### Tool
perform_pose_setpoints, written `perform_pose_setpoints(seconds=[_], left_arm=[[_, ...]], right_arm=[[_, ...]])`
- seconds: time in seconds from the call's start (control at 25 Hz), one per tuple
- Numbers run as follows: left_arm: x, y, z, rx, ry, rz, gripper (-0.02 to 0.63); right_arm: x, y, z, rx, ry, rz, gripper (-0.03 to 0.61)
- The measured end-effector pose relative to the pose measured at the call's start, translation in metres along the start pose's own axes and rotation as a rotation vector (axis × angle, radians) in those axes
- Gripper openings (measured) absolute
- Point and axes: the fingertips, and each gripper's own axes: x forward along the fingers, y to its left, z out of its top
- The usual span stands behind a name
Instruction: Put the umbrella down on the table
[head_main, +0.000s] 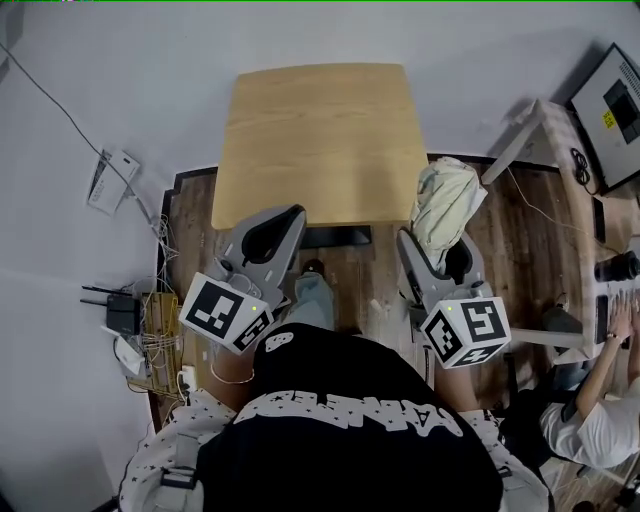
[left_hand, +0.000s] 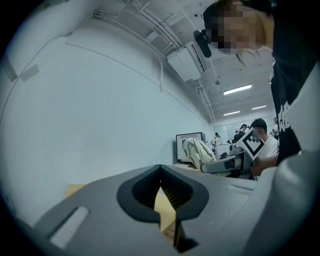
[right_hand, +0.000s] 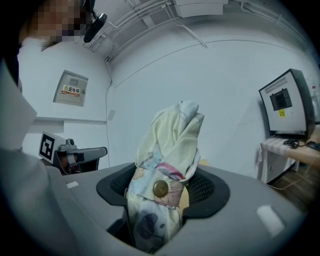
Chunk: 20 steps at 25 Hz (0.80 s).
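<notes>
Right tongs (right_hand: 162, 192) grip the folded umbrella (right_hand: 167, 150); left tongs (left_hand: 160, 175) closed on nothing. Lower it flat onto the bench (head_main: 320, 140), gently.

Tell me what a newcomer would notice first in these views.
The folded pale-yellow umbrella stands out first, clamped in the right gripper and sticking out past its jaws, by the near right corner of the wooden table. The table fills the middle of the head view with nothing on it. The left gripper hangs by its near left corner, jaws together and empty.
</notes>
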Motion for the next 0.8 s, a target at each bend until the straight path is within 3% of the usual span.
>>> perform_pose_setpoints(seconds=[0.8], left_arm=[[0.07,0.092,-0.01,-0.001,0.01,-0.059,-0.008]], right_arm=[[0.106,-0.01,0.012,-0.01,0.025,-0.063,0.302]])
